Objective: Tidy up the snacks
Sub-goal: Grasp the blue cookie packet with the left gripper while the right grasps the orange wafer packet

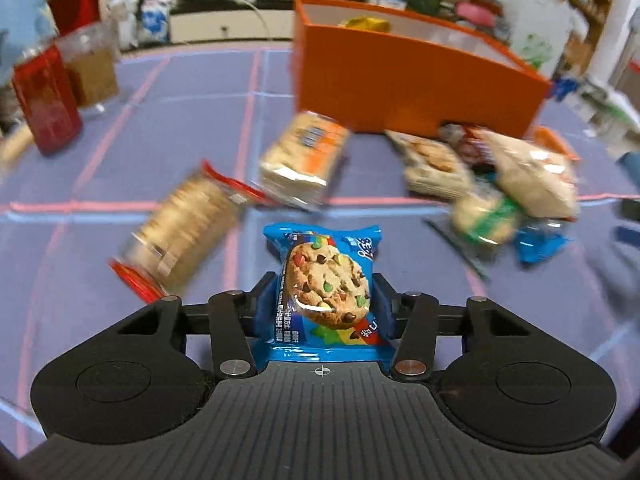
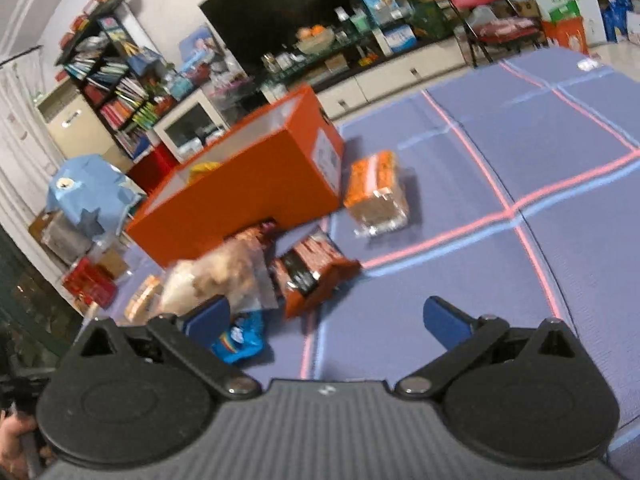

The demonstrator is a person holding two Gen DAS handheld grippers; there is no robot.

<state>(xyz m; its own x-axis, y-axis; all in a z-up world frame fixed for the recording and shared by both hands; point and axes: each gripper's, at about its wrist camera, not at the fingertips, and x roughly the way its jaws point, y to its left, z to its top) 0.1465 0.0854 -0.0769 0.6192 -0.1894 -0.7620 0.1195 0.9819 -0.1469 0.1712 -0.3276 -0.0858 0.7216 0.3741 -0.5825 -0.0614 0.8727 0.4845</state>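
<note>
My left gripper [image 1: 325, 296] is shut on a blue cookie packet [image 1: 326, 292] and holds it above the purple mat. Ahead stands an open orange box [image 1: 400, 84] with a yellow snack [image 1: 366, 24] inside. Loose snacks lie in front of it: a round cracker sleeve [image 1: 184, 232], an orange-and-white cracker pack [image 1: 304, 158] and a pile of bags [image 1: 492, 184]. My right gripper [image 2: 324, 316] is open and empty above the mat, beside a clear bag [image 2: 216, 276], an orange carton [image 2: 316, 272] and a blue packet [image 2: 240, 340]. The orange box [image 2: 248, 188] lies behind them.
A red tin [image 1: 46, 100] and a clear jar [image 1: 94, 68] stand at the mat's far left. An orange wafer pack [image 2: 376, 192] lies right of the box. Shelves, a TV and cabinets line the room behind. Bare mat [image 2: 540, 160] stretches to the right.
</note>
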